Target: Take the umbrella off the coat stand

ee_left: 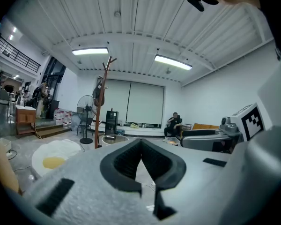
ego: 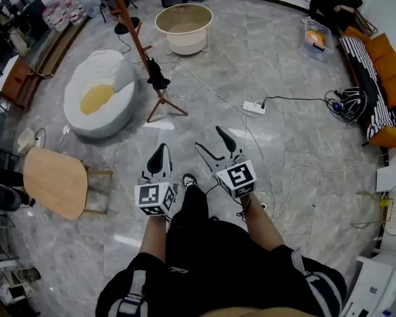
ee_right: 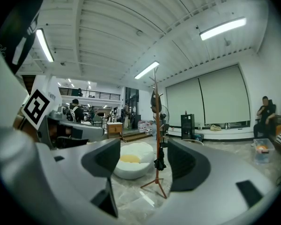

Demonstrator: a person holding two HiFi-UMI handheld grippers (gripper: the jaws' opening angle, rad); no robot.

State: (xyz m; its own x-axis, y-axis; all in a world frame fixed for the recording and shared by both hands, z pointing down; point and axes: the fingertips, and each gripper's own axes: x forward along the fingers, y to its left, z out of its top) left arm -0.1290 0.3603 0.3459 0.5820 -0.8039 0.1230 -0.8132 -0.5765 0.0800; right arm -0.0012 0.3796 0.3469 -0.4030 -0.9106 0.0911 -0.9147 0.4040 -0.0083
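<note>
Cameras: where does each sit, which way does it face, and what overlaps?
Head view: on the person's head, looking steeply down at the floor; shows legs, left tool and right tool.
Left gripper view: on the left tool, looking level; shows its shut jaws, with the right tool at right.
Right gripper view: on the right tool, looking level; open jaws frame the stand and umbrella.
Shared: all three see the stand and beanbag.

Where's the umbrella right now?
In the head view, upper left of centre, the black umbrella hangs low on the coat stand, just right of the white beanbag.
</note>
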